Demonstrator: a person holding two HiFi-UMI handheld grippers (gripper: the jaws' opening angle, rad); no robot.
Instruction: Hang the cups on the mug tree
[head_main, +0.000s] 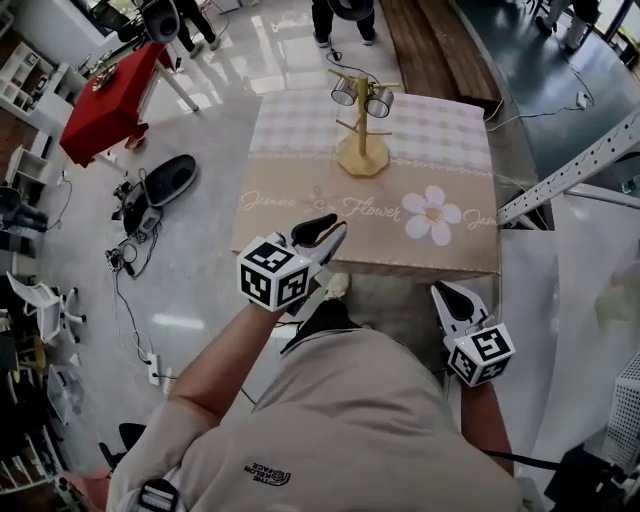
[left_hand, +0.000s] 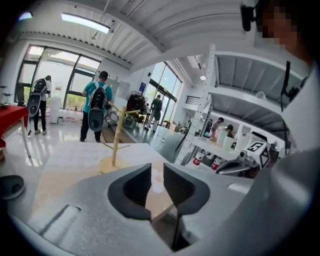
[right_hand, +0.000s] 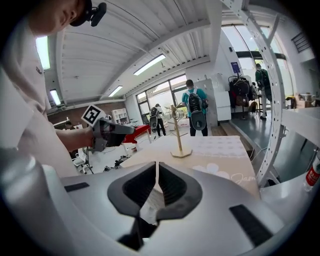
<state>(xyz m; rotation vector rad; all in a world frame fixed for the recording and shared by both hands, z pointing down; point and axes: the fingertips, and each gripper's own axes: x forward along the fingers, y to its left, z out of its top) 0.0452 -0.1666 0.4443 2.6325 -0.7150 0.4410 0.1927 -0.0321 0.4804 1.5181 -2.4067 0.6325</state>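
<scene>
Two cups (head_main: 345, 92) hang on the mug tree (head_main: 362, 140) at upper centre of the worktop (head_main: 290, 215); no loose cup shows, so the task looks done. The left hand-held gripper (head_main: 330, 232) stands narrowly apart, the right hand-held gripper (head_main: 447, 293) together, both empty

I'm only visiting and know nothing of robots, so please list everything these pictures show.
table: one, beige and pink-checked cloth with a white flower print, in front of the person
mug tree: one, pale wood, upright at the table's far middle
cups: two, shiny metal, hanging near the tree's top
red table: one, red, far left
cables: a tangle, dark, floor left of the table
perforated beam: one, white, slanting at right
people: several, mixed clothing, background
left gripper: one, white and black, at the table's near edge, jaws apart, empty
right gripper: one, white and black, at the person's right side, jaws closed, empty
</scene>
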